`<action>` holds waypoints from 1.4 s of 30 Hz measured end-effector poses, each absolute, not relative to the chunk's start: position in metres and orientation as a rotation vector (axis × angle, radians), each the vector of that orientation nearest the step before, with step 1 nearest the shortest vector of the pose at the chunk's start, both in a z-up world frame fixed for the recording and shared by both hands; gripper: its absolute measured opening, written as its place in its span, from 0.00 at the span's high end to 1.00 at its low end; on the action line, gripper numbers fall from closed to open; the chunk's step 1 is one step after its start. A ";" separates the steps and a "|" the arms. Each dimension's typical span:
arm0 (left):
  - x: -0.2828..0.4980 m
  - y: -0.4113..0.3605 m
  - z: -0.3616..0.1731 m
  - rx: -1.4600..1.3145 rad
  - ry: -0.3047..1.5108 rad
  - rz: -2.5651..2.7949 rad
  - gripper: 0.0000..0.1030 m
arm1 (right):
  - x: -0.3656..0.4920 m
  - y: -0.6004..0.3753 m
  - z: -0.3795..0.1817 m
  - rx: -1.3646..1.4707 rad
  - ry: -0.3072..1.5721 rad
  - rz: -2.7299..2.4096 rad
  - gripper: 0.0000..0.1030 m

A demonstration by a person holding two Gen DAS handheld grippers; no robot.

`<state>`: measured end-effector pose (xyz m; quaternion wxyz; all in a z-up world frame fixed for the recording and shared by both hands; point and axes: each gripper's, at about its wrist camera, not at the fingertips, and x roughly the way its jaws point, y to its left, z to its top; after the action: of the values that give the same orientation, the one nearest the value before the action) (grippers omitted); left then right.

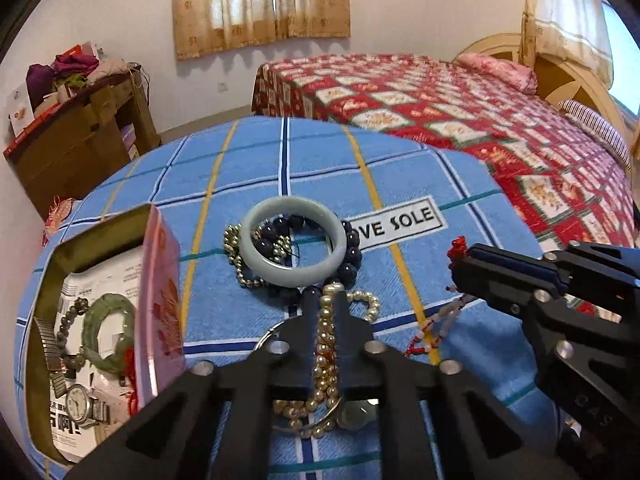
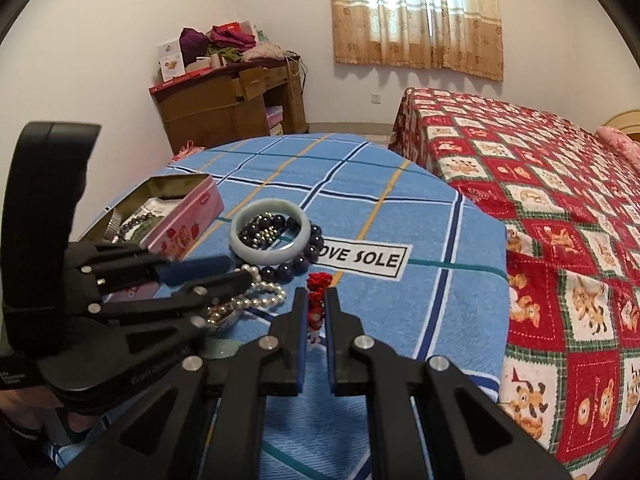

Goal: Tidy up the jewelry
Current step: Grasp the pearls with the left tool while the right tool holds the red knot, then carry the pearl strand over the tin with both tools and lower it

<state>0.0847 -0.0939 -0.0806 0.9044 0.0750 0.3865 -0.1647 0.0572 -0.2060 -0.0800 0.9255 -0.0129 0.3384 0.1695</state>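
Red patchwork bed (image 1: 460, 120) beside blue checked cloth (image 1: 256, 160) — cluttered wooden desk (image 2: 236, 100), curtains (image 2: 416, 12).

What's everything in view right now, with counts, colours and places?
pearl strand: one, cream, in left gripper
red bead string: one, red, in right gripper
jade bangle: one, pale green, mid-cloth
dark bead bracelet: one, navy, under bangle
gold bead chain: one, beside bangle
pink tin: one, open, left; holds a green bangle and a wristwatch
checked cloth: one, blue
bed: one, red quilt
left gripper: shut
right gripper: shut
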 end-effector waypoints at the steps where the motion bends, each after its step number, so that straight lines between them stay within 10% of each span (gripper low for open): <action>1: 0.081 -0.090 -0.075 0.142 0.786 -0.344 0.94 | 0.056 -0.206 -0.079 -0.025 0.689 0.349 0.91; 42: 0.057 0.049 0.018 -0.005 0.582 -0.150 0.95 | 0.063 -0.118 0.013 -0.170 0.507 0.568 0.91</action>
<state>0.0569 0.0494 0.0180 0.9552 -0.0024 0.2865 -0.0738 0.0627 -0.1184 0.0126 0.9249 -0.0830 0.2470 0.2767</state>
